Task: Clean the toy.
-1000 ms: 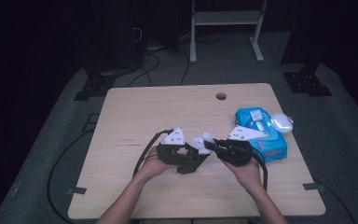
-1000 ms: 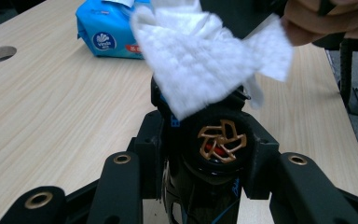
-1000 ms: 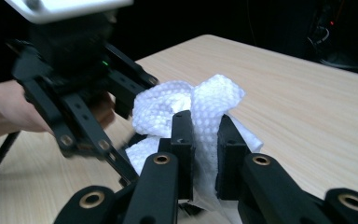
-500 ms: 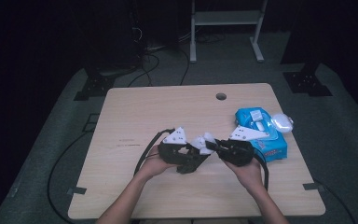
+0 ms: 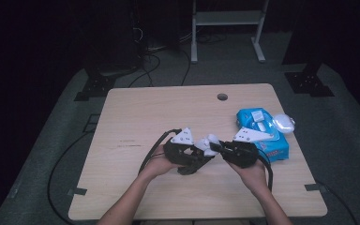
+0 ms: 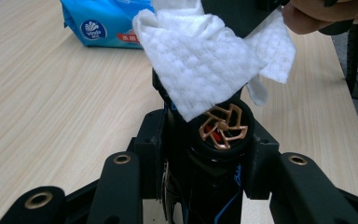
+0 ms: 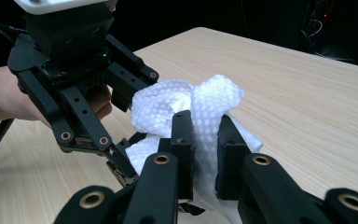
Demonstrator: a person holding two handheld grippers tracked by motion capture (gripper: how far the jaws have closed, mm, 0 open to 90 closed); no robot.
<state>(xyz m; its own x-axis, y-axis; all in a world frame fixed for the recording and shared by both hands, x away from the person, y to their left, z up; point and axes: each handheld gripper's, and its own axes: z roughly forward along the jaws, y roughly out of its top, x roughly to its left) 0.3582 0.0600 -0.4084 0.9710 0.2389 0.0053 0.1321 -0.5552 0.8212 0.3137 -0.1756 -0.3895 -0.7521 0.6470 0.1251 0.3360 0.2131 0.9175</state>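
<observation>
The wipe (image 6: pixel 205 60) is white, soft and cloth-like, with a dimpled, embossed texture and a matt look. The table (image 5: pixel 136 122) is pale wood grain, smooth and matt. Beyond the wipe, the pack (image 6: pixel 105 23) is glossy blue plastic film with a printed label. Below the wipe, the object (image 6: pixel 221 128) has a matt black round rim and a shiny copper-coloured centre. Both grippers' jaws are matt black plastic with brass-coloured rivets.
</observation>
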